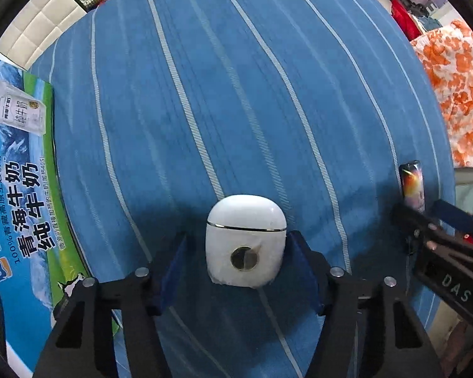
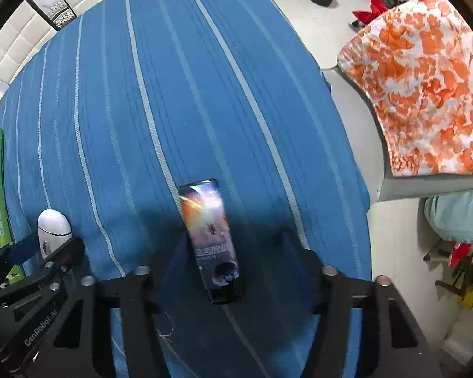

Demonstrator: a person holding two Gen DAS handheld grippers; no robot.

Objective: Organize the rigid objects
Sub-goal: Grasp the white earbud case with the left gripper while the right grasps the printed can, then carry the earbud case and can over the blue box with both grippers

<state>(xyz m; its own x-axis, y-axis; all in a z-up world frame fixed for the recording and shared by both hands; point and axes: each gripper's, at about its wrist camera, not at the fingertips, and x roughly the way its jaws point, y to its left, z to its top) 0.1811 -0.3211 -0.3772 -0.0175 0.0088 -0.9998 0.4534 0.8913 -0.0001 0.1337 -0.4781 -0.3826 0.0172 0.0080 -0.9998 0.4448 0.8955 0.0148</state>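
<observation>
Below, on a blue striped bedspread point(image 1: 236, 94), a white earbud case point(image 1: 245, 241) sits between the left gripper point(image 1: 239, 252) pads, gaps either side, while the downward-pointing right gripper point(image 2: 233, 252) loosely straddles a printed box point(image 2: 209, 236).

Both grippers point straight down, side by side. The left gripper point(image 1: 239, 252) has its jaws parted, the 3 o'clock pad touching, the 9 o'clock pad apart. The right gripper point(image 2: 233, 252) stands with jaws parted on either side.
</observation>
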